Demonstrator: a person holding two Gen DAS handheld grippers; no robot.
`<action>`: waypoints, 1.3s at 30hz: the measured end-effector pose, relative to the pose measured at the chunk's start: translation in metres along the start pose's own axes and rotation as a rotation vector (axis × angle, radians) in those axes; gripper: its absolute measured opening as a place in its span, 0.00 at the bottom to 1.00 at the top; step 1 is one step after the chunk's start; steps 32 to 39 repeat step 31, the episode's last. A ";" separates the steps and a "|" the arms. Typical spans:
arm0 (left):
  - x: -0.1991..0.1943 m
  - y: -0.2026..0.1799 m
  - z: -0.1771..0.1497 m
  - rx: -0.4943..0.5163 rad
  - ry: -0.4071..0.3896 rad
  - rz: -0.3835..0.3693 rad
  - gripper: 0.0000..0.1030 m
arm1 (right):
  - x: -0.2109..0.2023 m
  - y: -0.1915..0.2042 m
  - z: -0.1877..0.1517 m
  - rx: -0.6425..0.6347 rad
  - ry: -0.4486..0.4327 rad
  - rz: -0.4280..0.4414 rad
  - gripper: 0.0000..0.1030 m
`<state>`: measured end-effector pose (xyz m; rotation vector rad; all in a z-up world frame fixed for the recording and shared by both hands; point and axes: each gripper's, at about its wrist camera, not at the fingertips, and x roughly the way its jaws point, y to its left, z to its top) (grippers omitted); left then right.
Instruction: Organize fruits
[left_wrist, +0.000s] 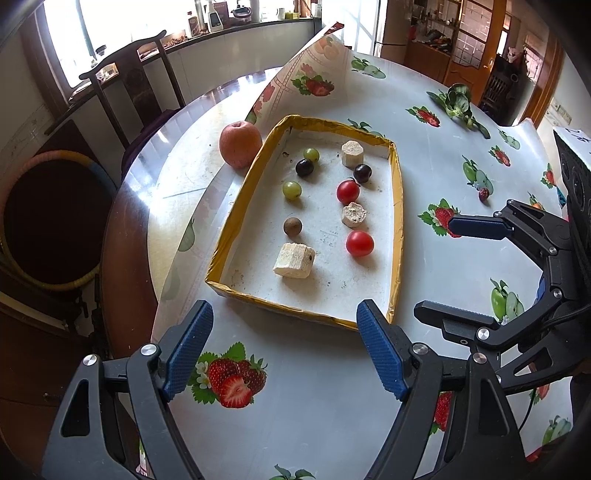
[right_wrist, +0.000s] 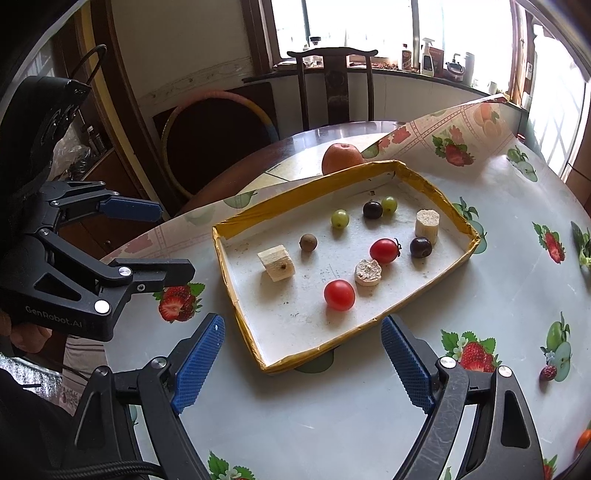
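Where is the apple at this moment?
The apple sits on the table outside the yellow-rimmed tray, against the tray's far left corner in the left wrist view, beside the lifted tablecloth edge.

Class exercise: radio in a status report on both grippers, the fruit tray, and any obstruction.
Left gripper open, empty; right gripper open, empty. Both short of the tray; fruit inside untouched. Apple sits outside, against the tray's far wall. Nothing in the way.
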<state>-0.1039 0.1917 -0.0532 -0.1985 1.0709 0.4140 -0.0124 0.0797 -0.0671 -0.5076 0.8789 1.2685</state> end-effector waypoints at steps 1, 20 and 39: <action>0.000 0.000 0.000 -0.001 -0.001 -0.004 0.78 | 0.000 0.000 0.000 -0.003 0.001 0.000 0.86; -0.003 -0.001 -0.001 -0.012 -0.025 0.004 0.78 | 0.005 0.009 0.000 -0.011 0.000 0.014 0.86; -0.004 -0.011 0.001 0.019 -0.026 0.001 0.78 | 0.002 0.004 -0.012 0.030 0.008 0.012 0.86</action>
